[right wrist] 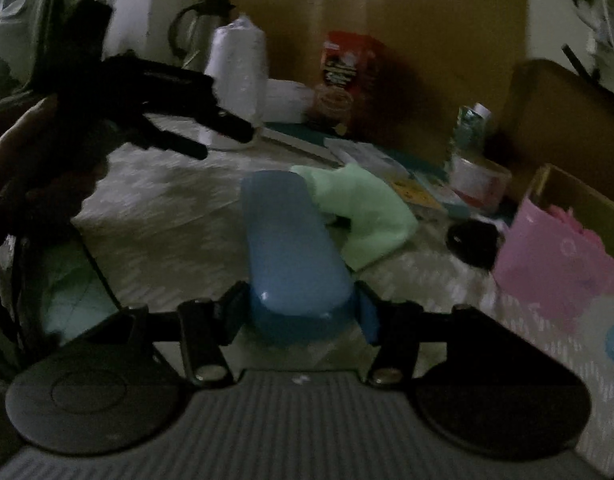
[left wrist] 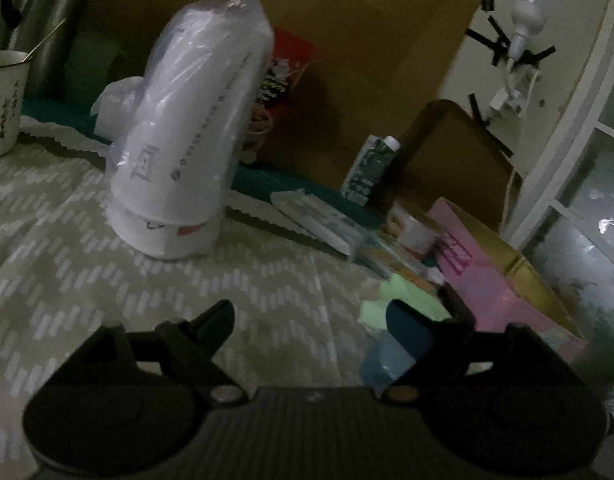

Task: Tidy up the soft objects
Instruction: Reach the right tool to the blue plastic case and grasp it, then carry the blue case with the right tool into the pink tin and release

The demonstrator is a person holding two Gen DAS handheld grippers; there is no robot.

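Observation:
My right gripper (right wrist: pixel 301 310) is shut on a smooth, elongated blue soft object (right wrist: pixel 291 240) that reaches forward over the patterned tablecloth (right wrist: pixel 167 204). Just beyond its far end lies a crumpled light green soft piece (right wrist: pixel 363 216). In the right wrist view a hand holds my left gripper (right wrist: pixel 223 140) at the upper left, open. In its own view the left gripper (left wrist: pixel 311 316) stands open over the cloth with nothing between its fingers. The green piece (left wrist: pixel 391 298) and a bit of the blue object (left wrist: pixel 381 360) lie by its right finger.
A bagged stack of white cups (left wrist: pixel 179 152) stands mid-table, with a mug (left wrist: pixel 3 100) to the left. A pink box (left wrist: pixel 503 280), booklets (left wrist: pixel 327 216), a red carton (right wrist: pixel 347 68) and a black round thing (right wrist: pixel 471 240) crowd the right. Cardboard (left wrist: pixel 367 60) backs the table.

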